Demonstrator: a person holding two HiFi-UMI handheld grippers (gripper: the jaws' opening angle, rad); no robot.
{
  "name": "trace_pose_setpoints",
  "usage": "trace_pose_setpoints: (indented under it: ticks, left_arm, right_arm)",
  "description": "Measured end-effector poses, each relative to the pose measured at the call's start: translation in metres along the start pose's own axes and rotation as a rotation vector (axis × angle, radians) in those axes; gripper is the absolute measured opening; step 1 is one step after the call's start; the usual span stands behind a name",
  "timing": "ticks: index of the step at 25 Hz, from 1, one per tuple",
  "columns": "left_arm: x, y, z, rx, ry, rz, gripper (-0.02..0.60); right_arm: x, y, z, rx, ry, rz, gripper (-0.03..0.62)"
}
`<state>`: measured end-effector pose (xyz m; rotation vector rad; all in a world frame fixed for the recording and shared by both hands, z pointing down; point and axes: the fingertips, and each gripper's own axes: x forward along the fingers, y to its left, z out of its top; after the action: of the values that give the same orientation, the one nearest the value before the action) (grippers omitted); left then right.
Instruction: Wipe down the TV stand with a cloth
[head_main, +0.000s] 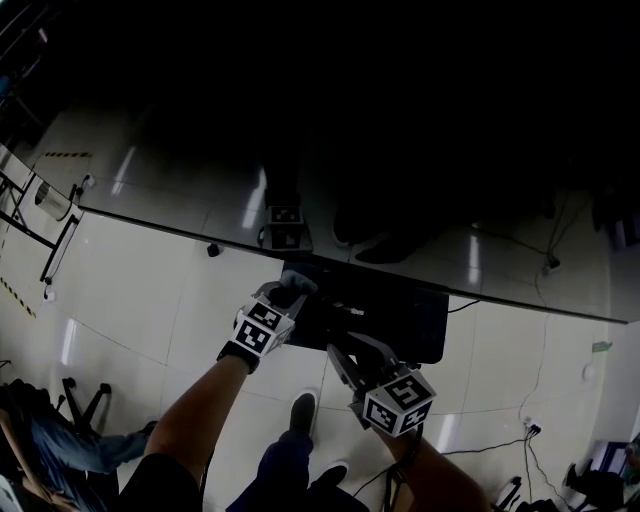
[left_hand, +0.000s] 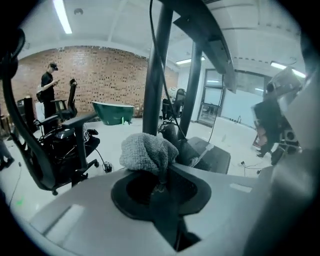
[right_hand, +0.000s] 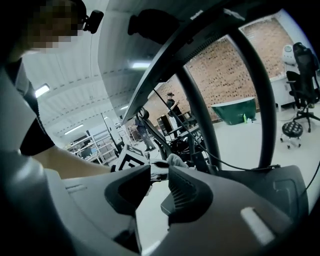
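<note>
A crumpled grey cloth is pinched in my left gripper, whose dark jaws are shut on its lower edge. In the head view this left gripper is at the near left corner of the TV stand's black base. The stand's dark uprights rise just behind the cloth. My right gripper is open with nothing between its ribbed pads. It points at the left gripper's marker cube and the cloth. In the dim head view the right gripper hangs just before the base.
The large dark TV panel fills the top of the head view. A black office chair, a green tub and a standing person are beyond the stand. Cables trail on the glossy floor, and my shoe is below.
</note>
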<state>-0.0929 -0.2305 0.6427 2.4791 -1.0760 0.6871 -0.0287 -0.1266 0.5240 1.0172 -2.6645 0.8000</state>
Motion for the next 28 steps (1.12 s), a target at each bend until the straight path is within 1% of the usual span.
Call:
trace_pose_setpoints:
  ticks: [4, 6, 9, 11, 13, 15, 18, 22, 26, 28]
  left_arm:
    - [0.035, 0.030, -0.013, -0.043, 0.070, 0.047, 0.071]
    - [0.052, 0.037, -0.022, -0.044, 0.120, 0.059, 0.071]
    - [0.077, 0.048, -0.030, -0.019, 0.183, 0.084, 0.071]
    - [0.088, 0.053, -0.035, -0.032, 0.219, 0.096, 0.071]
    - [0.092, 0.053, -0.040, -0.066, 0.241, 0.094, 0.067]
    - [0.092, 0.052, -0.042, -0.070, 0.249, 0.092, 0.064]
    - [0.087, 0.044, -0.050, -0.067, 0.263, 0.078, 0.063]
    - [0.068, 0.027, -0.067, -0.061, 0.272, 0.079, 0.063]
    - [0.049, -0.002, -0.088, -0.067, 0.271, 0.069, 0.063]
    - [0.042, -0.020, -0.103, -0.059, 0.283, 0.055, 0.063]
  right_arm:
    - [-0.009, -0.013, -0.003, -0.004, -0.005, -0.006, 0.109]
    - [-0.016, -0.024, -0.007, -0.012, 0.001, -0.022, 0.109]
    - [-0.021, -0.041, -0.010, -0.001, 0.004, -0.046, 0.104]
    - [-0.022, -0.046, -0.010, 0.011, -0.004, -0.054, 0.101]
    - [-0.022, -0.046, -0.011, 0.014, -0.001, -0.050, 0.098]
    - [-0.021, -0.046, -0.014, 0.010, 0.008, -0.044, 0.097]
    - [-0.018, -0.046, -0.018, 0.019, 0.014, -0.036, 0.097]
    - [-0.017, -0.036, -0.021, 0.049, 0.010, -0.020, 0.097]
    - [-0.020, -0.028, -0.027, 0.054, 0.017, -0.014, 0.097]
    - [-0.025, -0.025, -0.031, 0.053, 0.023, -0.019, 0.095]
